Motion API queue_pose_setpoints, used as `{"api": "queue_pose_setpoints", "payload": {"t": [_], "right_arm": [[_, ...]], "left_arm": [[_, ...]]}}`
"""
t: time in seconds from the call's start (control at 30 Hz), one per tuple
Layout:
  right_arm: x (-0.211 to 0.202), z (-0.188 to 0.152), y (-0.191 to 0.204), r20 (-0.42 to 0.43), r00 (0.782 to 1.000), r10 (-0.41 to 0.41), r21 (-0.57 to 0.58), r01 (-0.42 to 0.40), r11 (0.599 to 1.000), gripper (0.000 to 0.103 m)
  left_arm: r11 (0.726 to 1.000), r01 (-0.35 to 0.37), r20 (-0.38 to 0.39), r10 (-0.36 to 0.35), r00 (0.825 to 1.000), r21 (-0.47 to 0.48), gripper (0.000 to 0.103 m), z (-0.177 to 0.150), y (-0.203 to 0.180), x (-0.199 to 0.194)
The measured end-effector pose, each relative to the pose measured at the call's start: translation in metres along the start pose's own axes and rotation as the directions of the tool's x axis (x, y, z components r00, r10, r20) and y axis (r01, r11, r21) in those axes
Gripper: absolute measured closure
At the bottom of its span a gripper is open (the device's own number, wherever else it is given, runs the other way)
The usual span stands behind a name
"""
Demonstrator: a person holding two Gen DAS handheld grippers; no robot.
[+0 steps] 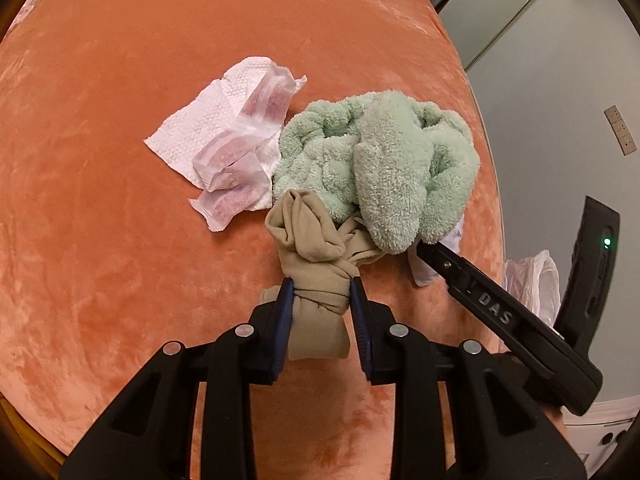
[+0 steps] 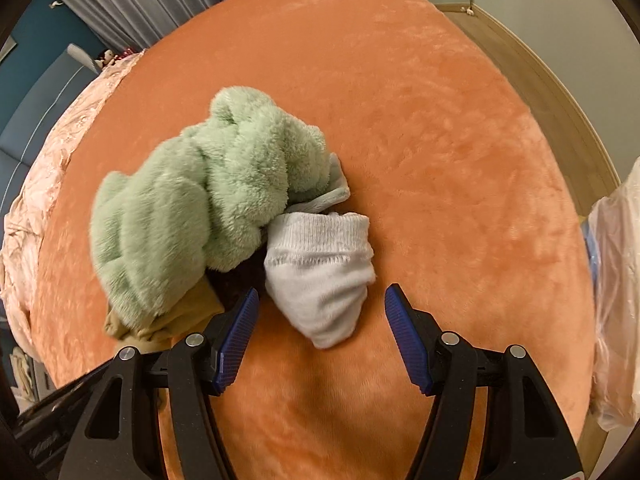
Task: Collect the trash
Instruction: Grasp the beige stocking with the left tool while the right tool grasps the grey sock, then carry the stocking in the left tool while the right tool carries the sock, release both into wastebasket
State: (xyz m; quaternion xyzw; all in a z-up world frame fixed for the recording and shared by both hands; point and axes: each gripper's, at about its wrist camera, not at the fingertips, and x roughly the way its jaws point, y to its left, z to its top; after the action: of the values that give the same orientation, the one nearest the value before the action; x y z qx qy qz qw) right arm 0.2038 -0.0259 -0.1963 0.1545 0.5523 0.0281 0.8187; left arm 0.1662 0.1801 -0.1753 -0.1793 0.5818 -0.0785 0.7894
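On an orange velvet bed, my left gripper [image 1: 320,300] is shut on a beige stocking bundle [image 1: 316,256], which also shows in the right wrist view [image 2: 160,324]. Behind it lies a fluffy mint-green sock pile [image 1: 380,160] [image 2: 200,216]. A white paper towel with used tea bags [image 1: 228,148] lies left of the pile. My right gripper [image 2: 320,312] is open around a white sock [image 2: 320,276] without squeezing it; its black finger [image 1: 500,312] shows in the left wrist view.
A thin plastic bag [image 2: 616,300] [image 1: 532,280] hangs at the bed's right edge. A crumpled pink cover [image 2: 48,176] lies at the far left. The wooden floor [image 2: 520,52] and a wall lie beyond the bed.
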Motion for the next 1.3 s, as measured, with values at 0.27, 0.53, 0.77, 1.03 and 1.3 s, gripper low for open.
{"api": "queue_pose_setpoints", "payload": {"t": [0.27, 0.53, 0.77, 1.03, 1.3], "right_arm": [[-0.005, -0.012, 0.003, -0.019, 1.0, 0.011, -0.005, -0.011, 1.0, 0.083], [-0.059, -0.036, -0.012, 0.062, 0.997, 0.046, 0.034, -0.048, 0.998, 0.083], [-0.129, -0.046, -0.04, 0.189, 0.981, 0.037, 0.065, -0.05, 0.997, 0.083], [-0.198, -0.052, -0.074, 0.32, 0.947, 0.01, 0.102, -0.045, 0.994, 0.083], [-0.263, -0.068, -0.122, 0.437, 0.897, -0.06, 0.149, -0.007, 0.989, 0.083]], "left_arm": [[0.999, -0.031, 0.008, 0.031, 0.999, 0.042, 0.076, 0.0, -0.015, -0.005], [0.995, -0.001, 0.009, 0.0, 1.0, 0.097, 0.076, -0.018, -0.049, -0.017], [0.98, 0.047, 0.049, -0.058, 0.997, 0.194, 0.076, -0.039, -0.1, -0.049], [0.945, 0.109, 0.091, -0.143, 0.986, 0.307, 0.076, -0.061, -0.168, -0.084], [0.899, 0.174, 0.09, -0.228, 0.969, 0.403, 0.076, -0.08, -0.232, -0.103]]}}
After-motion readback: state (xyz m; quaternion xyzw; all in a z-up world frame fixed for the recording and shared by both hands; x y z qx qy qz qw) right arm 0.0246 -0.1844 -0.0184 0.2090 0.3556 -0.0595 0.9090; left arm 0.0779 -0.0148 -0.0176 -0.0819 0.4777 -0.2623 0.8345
